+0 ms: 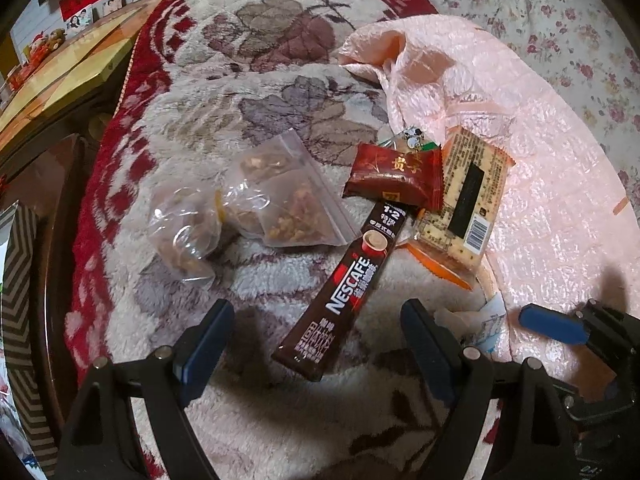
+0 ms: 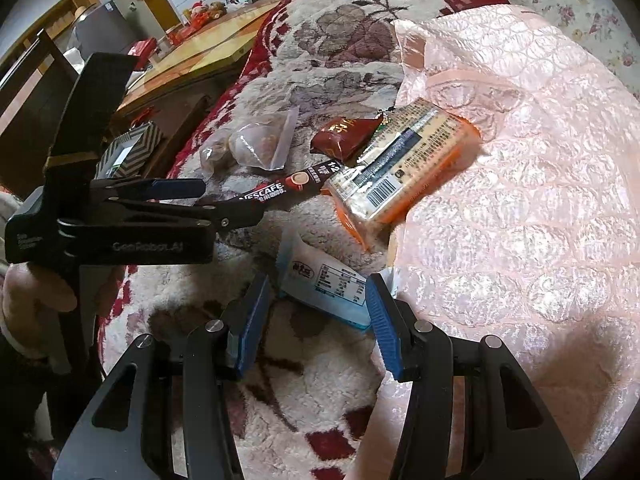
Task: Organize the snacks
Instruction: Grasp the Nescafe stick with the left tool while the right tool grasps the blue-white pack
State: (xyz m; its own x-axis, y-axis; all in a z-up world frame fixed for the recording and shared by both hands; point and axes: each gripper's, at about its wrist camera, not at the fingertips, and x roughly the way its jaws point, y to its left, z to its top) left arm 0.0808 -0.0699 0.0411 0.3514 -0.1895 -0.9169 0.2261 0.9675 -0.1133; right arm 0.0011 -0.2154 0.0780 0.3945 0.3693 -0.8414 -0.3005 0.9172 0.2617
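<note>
A brown Nescafe stick (image 1: 344, 288) lies on the fluffy flowered blanket (image 1: 256, 420), its near end between the wide-apart fingers of my left gripper (image 1: 316, 320), which is open and touches nothing. That gripper (image 2: 224, 198) appears at the left of the right wrist view, over the stick (image 2: 272, 192). My right gripper (image 2: 316, 296) is open around a pale blue snack packet (image 2: 324, 280), with a gap showing at its left finger. Beyond lie clear zip bags of nuts (image 1: 256, 200), a red packet (image 1: 394, 176) and an orange cracker pack (image 1: 468, 204).
A pink bubble-wrap bag (image 2: 520, 200) covers the right side, partly under the cracker pack (image 2: 400, 168). A wooden table (image 2: 208, 52) and a striped box (image 2: 128, 152) stand past the blanket's left edge. A hand (image 2: 32, 292) holds the left gripper. A floral sheet (image 1: 580, 20) lies far right.
</note>
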